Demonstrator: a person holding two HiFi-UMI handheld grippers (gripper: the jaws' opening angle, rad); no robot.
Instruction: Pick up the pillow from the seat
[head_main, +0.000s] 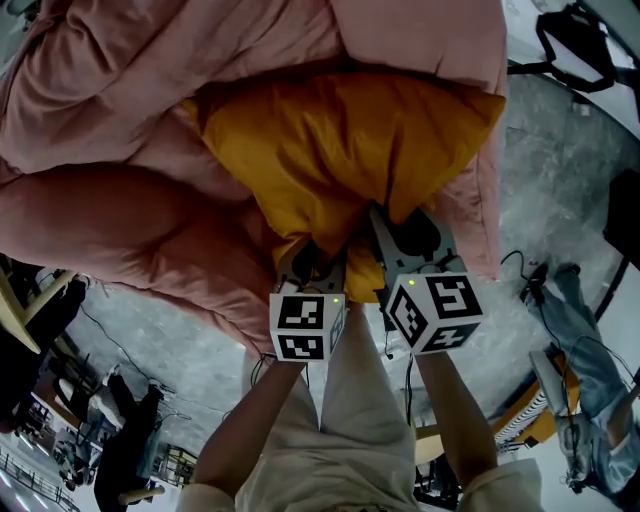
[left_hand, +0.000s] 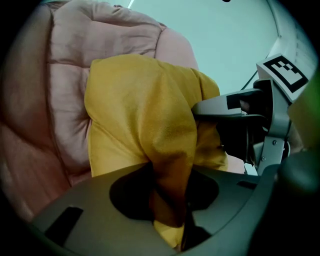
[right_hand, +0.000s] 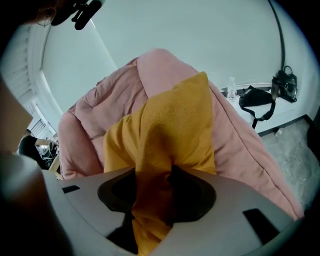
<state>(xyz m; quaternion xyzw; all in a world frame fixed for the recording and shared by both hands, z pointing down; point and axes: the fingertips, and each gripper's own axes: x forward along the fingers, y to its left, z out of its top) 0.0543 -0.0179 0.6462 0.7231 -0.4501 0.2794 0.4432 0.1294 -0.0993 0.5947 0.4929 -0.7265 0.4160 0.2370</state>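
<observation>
A mustard-yellow pillow (head_main: 340, 150) lies on the pink padded seat (head_main: 110, 220), its near edge bunched toward me. My left gripper (head_main: 318, 262) is shut on a fold of that near edge, and the fabric (left_hand: 167, 200) runs down between its jaws. My right gripper (head_main: 392, 250) sits just beside it and is shut on another fold of the pillow (right_hand: 150, 200). In the left gripper view the right gripper (left_hand: 250, 125) shows at the right, against the pillow. The fingertips of both are buried in the cloth.
The pink quilted seat (right_hand: 100, 120) rises behind and around the pillow. Grey floor (head_main: 560, 180) lies to the right, with a black bag (right_hand: 257, 102), cables and a blue cloth (head_main: 585, 330). Clutter and furniture stand at the lower left (head_main: 60, 400).
</observation>
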